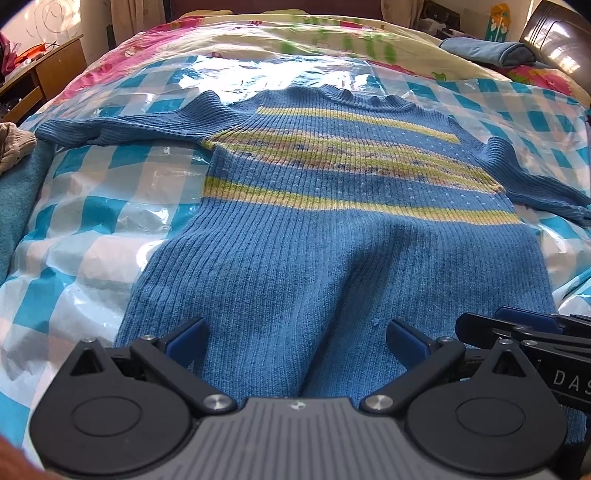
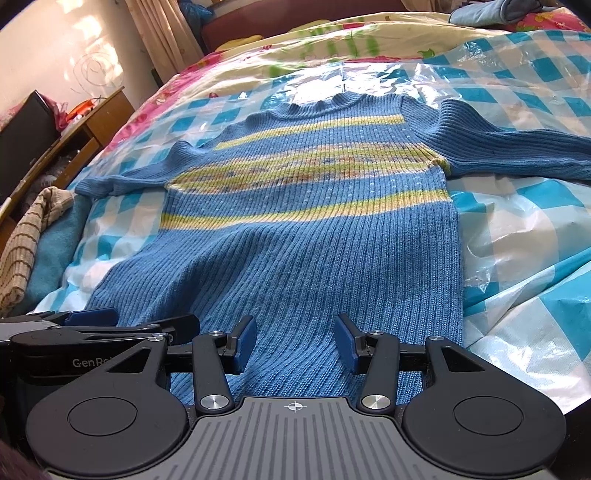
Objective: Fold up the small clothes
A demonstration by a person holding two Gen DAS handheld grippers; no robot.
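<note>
A: Lying flat on the bed, front up: one blue ribbed sweater with yellow-green stripes across the chest, collar at the far end, hem nearest the cameras. It rests on a shiny blue-and-white checked plastic sheet spread over a floral bedcover.

B: Sleeves?

A: Both spread outward, one to each side, the left sleeve running toward a striped beige garment bunched at the bed's edge.

B: Grippers?

A: Left gripper sits over the hem, jaws wide, blue pads clear of the knit on both sides; nothing pinched. Right gripper is just beside it, also over the hem, jaws well apart, fabric showing between the pads but not clamped. From the left wrist view the right gripper shows at the lower right edge; from the right wrist view the left one shows at the lower left.

B: Surroundings?

A: Wooden cabinet left of the bed, curtain behind, a folded blue cloth at the far right.
</note>
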